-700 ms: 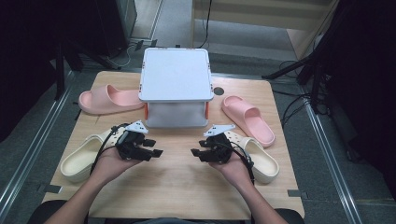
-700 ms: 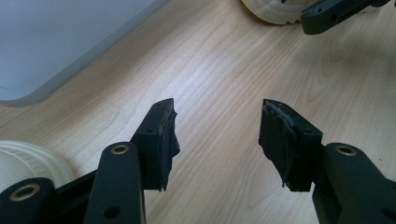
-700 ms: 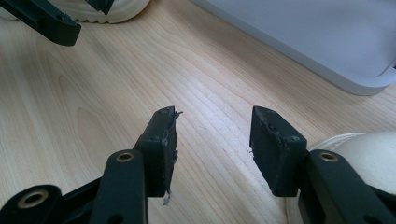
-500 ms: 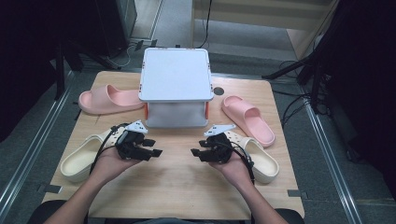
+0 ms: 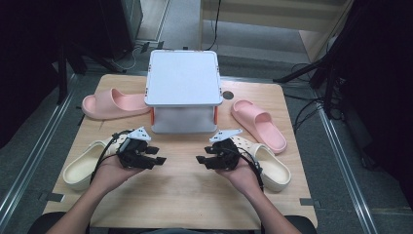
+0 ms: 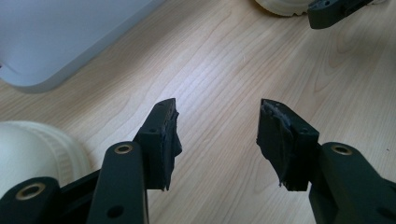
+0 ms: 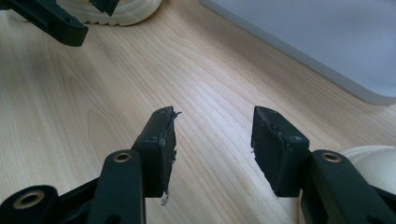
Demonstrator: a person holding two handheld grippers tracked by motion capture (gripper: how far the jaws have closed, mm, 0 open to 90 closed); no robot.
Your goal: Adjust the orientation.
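High view: cream slippers (image 5: 85, 163) lie beside both empty, parted tongs (image 5: 158, 157).

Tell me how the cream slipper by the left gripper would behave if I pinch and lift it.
The cream slipper looks like thick moulded foam, so probably light and slightly squashy. Lying flat on the table, it shouldn't roll. Pinched at one end, it may droop a little.
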